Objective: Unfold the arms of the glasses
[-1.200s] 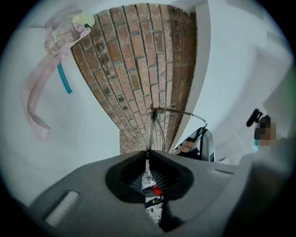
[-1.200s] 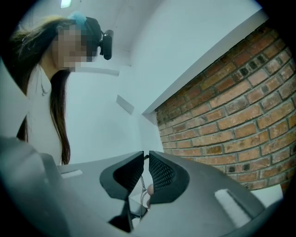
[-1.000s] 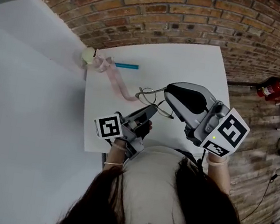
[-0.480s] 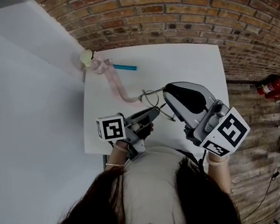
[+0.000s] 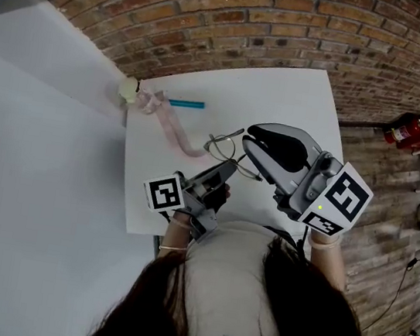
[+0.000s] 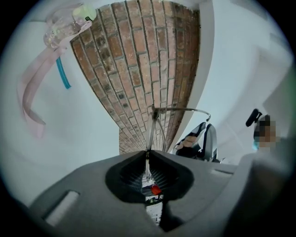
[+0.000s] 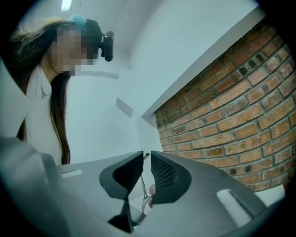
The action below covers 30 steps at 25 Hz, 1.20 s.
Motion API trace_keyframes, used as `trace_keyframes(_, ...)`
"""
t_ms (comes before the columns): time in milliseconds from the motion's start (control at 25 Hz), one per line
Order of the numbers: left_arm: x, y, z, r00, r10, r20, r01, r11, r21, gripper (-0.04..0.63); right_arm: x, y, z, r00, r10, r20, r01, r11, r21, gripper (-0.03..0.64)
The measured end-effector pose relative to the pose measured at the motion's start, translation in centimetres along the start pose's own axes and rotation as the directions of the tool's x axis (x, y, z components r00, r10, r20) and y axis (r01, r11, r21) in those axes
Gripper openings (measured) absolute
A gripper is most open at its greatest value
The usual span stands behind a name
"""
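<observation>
We hold the glasses (image 5: 224, 145) just above the white table (image 5: 283, 96), near its front edge, between both grippers. The left gripper (image 5: 228, 168) has its jaws pressed together on a thin wire part of the frame, which rises out of them in the left gripper view (image 6: 156, 124). The right gripper (image 5: 250, 143) has its jaws nearly closed, pinching a slim metal arm of the glasses (image 7: 144, 188). Further back on the table lie a pink ribbon (image 5: 174, 127) and a blue stick (image 5: 187, 103). Brick (image 5: 295, 19) lies beyond the table.
</observation>
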State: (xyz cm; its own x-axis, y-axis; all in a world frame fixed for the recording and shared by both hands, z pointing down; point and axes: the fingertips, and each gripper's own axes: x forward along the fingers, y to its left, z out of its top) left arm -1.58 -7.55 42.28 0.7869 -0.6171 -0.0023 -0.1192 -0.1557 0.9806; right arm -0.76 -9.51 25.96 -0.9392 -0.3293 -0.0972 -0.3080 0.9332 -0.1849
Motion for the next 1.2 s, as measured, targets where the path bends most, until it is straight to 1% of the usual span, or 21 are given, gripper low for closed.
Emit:
trace_keyframes(80,-0.1,0.0,0.4,1.0,-0.008,0.009,0.009,1.0,-0.007,0.021,0.1,-0.2,-0.1,1.0,-0.003,-0.001,0.003,1.0,0.003,0.048)
trace_keyframes(240,-0.3,0.3,0.9,1.0,0.001,0.023,-0.001,1.0,-0.01,0.021,0.2,-0.5,-0.7,1.0,-0.016,-0.019,0.016,1.0,0.006,0.048)
trace_keyframes(480,-0.7,0.5,1.5,0.999,0.019,0.03,-0.02,1.0,0.006,0.021,0.9,-0.4,-2.9,0.995,-0.024,-0.092,0.023,1.0,-0.01,0.047)
trace_keyframes(760,-0.9,0.8,1.4,0.998,0.062,0.027,-0.063,0.997,0.032,0.021,1.7,0.0,-5.6,0.984,-0.015,-0.175,0.014,1.0,-0.009,0.046)
trace_keyframes(960,-1.0,1.4,1.3,0.995,0.101,0.012,-0.102,0.991,0.082,0.021,2.2,0.3,-7.2,0.975,-0.01,-0.223,0.008,1.0,-0.009,0.047)
trace_keyframes(1080,-0.8,1.0,1.5,0.996,0.085,-0.004,-0.083,0.982,0.169,0.021,2.4,0.4,-8.1,0.967,-0.01,-0.254,0.007,1.0,-0.013,0.046)
trace_keyframes(1200,-0.6,1.0,1.6,0.996,0.091,-0.006,-0.088,0.979,0.186,0.021,2.6,0.4,-8.7,0.962,-0.007,-0.274,0.004,1.0,-0.011,0.046)
